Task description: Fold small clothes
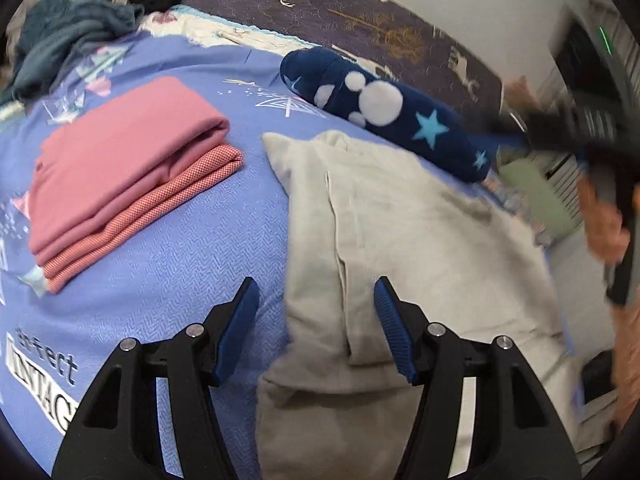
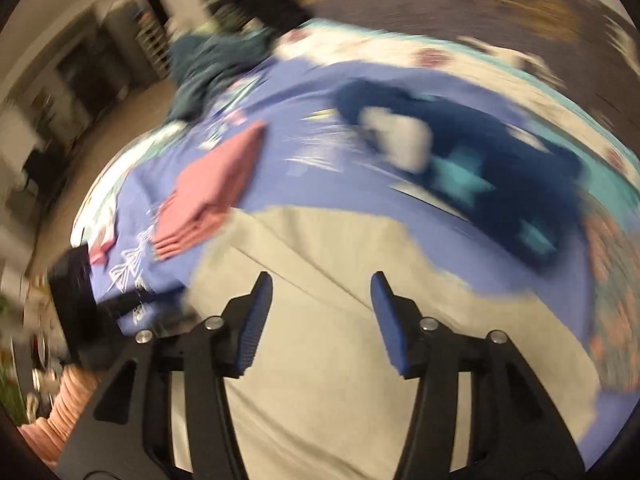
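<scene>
A beige garment (image 1: 392, 216) lies spread on the blue bedspread (image 1: 168, 264), part folded, with a seam running down its middle. My left gripper (image 1: 316, 312) hangs open above its near left edge, nothing between the pads. In the right wrist view, which is blurred, the same beige garment (image 2: 320, 320) fills the lower half, and my right gripper (image 2: 322, 300) hovers open over it, holding nothing. A folded pink stack (image 1: 124, 176) sits to the left, pink stack (image 2: 212, 188) again in the right view. The other gripper and a hand (image 1: 600, 184) show blurred at the right edge.
A dark blue fleece item with stars and white dots (image 1: 384, 116) lies behind the beige garment. A heap of teal and black clothes (image 1: 80, 28) sits at the far left corner. A dark patterned blanket (image 1: 360, 4) runs along the back. Floor and furniture (image 2: 72, 92) lie beyond the bed's left side.
</scene>
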`<state>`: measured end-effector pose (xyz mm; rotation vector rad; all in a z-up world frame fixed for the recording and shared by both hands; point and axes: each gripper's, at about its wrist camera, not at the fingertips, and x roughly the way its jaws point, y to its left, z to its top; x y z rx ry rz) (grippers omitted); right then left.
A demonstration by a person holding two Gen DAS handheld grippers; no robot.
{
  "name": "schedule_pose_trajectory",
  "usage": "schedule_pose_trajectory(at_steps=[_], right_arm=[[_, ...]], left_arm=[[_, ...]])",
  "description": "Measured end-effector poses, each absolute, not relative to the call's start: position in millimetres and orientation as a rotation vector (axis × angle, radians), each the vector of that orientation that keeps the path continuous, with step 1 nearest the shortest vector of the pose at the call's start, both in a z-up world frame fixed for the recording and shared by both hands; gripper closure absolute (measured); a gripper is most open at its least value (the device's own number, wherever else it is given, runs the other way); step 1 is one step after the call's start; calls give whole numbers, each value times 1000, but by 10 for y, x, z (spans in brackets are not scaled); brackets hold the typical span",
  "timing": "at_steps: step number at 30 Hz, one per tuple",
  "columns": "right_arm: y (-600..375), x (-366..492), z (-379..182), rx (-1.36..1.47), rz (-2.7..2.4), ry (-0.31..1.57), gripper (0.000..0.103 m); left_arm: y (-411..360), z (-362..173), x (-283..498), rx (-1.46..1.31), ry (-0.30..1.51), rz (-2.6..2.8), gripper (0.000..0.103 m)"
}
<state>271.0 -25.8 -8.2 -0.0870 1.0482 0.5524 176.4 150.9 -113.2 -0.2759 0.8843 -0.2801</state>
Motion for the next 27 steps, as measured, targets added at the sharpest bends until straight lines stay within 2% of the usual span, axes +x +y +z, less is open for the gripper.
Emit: schedule_pose_trajectory(at_steps=[6,9,10,11,12,13,14,17,19,21,23,24,27], right_arm=[[1070,3079,-521,-365,608,1130,42],[1403,3163,-786,-458,584,1184,41],[1454,3210,-876,-487,556,1204,67],[1492,3227,-973,-523,512,1221,98],[1484,3247,-994,-507,485,1214,99],[1457,3252,-917,-434,496,1181,99],[1424,3260,-861,-386,509,1156,100],[1205,3372,-800,-192,528,1126,100],[1130,3420,-999,-192,513,1173,99],[1027,3350,-950,-179,507,1146,96],[792,3179,-674,-125,476,1066,63],[605,3029,-478,-89,470,997,58],[-35,2474,-135,-42,474,912,56]], left_arm=[[1600,-1159,1691,-303,870,-292,44],[1694,-1192,1708,-360,867,-299,50],[1700,-1199,1725,-367,867,-295,57],[1725,-1208,1730,-376,868,-280,67],[1751,-1214,1732,-386,870,-276,72],[1767,-1217,1737,-388,874,-272,87],[1781,-1233,1732,-385,887,-267,91],[1736,-1194,1660,-317,891,-251,93],[1677,-1165,1604,-259,886,-223,92],[1617,-1131,1555,-202,872,-187,91],[1600,-1099,1523,-173,862,-160,87],[1608,-1085,1504,-168,858,-149,86],[1666,-1038,1420,-168,848,-144,82]])
